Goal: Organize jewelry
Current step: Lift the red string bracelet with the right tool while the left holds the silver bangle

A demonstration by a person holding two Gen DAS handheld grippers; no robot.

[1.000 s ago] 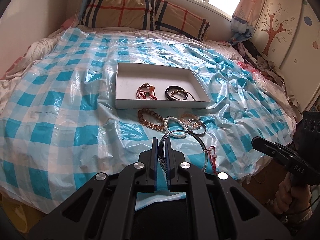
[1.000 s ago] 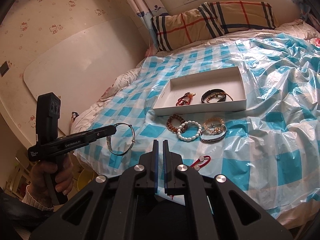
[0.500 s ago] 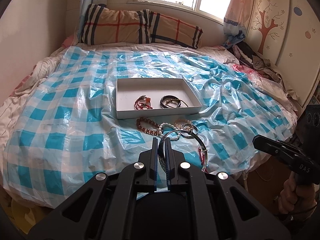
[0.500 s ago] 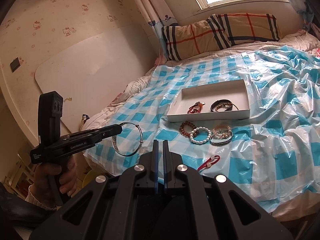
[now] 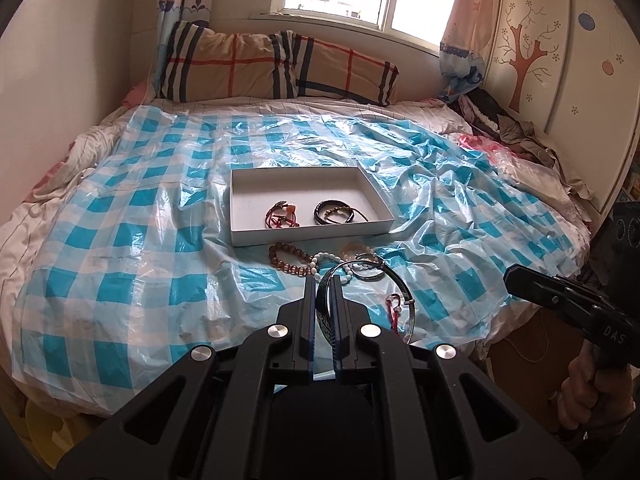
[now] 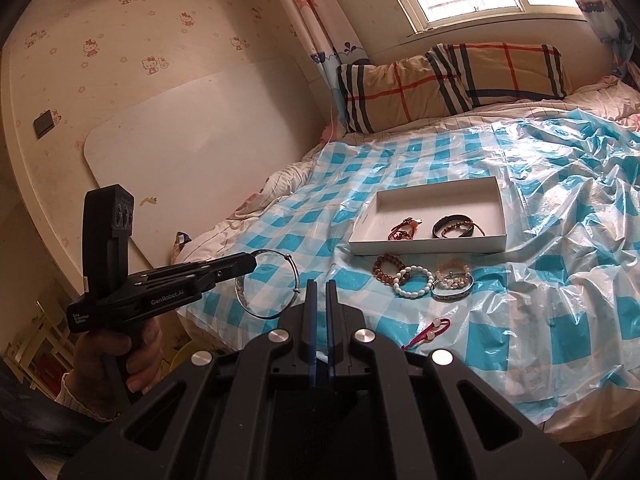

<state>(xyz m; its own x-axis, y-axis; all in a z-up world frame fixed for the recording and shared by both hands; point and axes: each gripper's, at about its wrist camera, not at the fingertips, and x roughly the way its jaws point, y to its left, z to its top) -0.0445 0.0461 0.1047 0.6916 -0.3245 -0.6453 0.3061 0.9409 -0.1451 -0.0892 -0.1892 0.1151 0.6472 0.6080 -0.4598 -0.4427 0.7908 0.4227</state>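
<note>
My left gripper [image 5: 323, 280] is shut on a thin silver bangle [image 5: 398, 286], held in the air before the bed's near edge; the right wrist view shows this bangle [image 6: 267, 285] hanging from its tips. My right gripper [image 6: 320, 286] is shut with nothing in it and hangs over the same edge. A white box [image 5: 240, 216] on the blue-checked sheet holds a red cord bracelet [image 5: 282, 216] and a black bracelet [image 5: 334, 214]. In front of the box lie a brown bead bracelet [image 5: 290, 260], a white bead bracelet [image 6: 414, 280], a patterned bangle [image 6: 452, 290] and a red cord bracelet [image 6: 428, 330].
A plaid pillow [image 5: 272, 66] lies at the head of the bed under the window. Crumpled clothes [image 5: 520, 132] pile up along the wardrobe on the right. A white board [image 6: 192, 136] leans on the wall left of the bed. A person's hand [image 6: 120, 356] grips the left gripper's handle.
Both grippers have drawn back and upward from the bed, so more of the room shows. The silver bangle has stayed in the left gripper.
</note>
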